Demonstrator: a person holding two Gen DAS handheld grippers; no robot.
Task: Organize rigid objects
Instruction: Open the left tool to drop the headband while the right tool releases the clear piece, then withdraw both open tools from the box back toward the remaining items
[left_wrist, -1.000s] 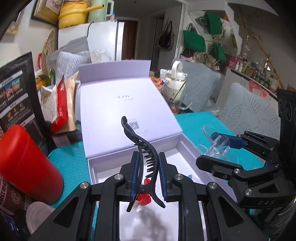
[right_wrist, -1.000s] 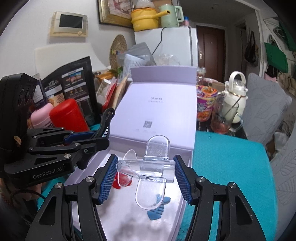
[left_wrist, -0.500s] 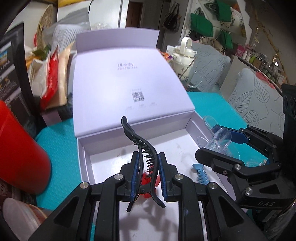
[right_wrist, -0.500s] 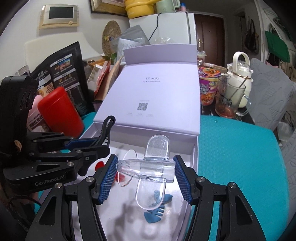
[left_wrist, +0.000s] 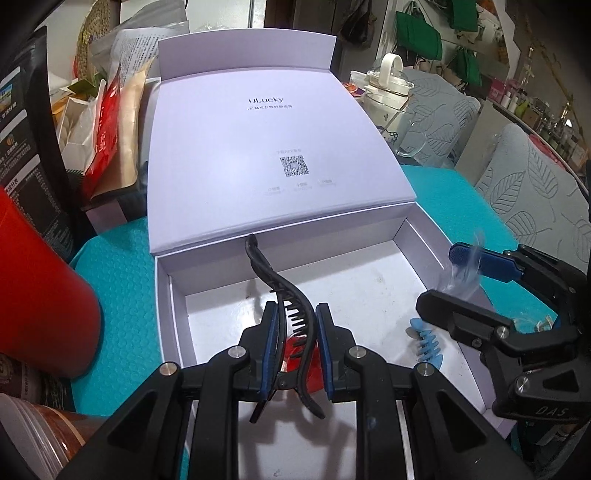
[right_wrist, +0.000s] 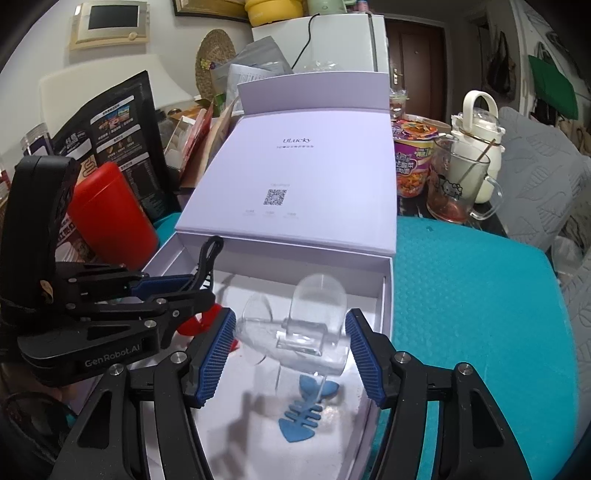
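- Left gripper (left_wrist: 293, 332): jaws clamped tight on black hair claw (left_wrist: 291, 295), a hard plastic clip with a curved spine and comb teeth. Held upright, tip pointing at the far wall of the box, above the box floor at its near-left part.
- Right gripper (right_wrist: 291, 321): jaws about half open and just been opening. Clear hair clip (right_wrist: 317, 306) between the ribbed blue pads, apparently not pressed by them, and blurred. Transparent plastic, rounded paddle ends. Over the box's near-right part.
- Box (left_wrist: 332, 236): pale lilac card, rectangular, shallow, with a scuffed white floor. Hinged lid (left_wrist: 258, 147) folded back flat behind it, printed with a QR code.
- On the box floor: blue fishbone piece (right_wrist: 301, 410), flat and matte, close to the right wall. Glossy red piece (right_wrist: 195, 325) towards the left, mostly hidden by the left gripper.
- Box resting on teal dimpled mat (right_wrist: 461, 314) over the table.
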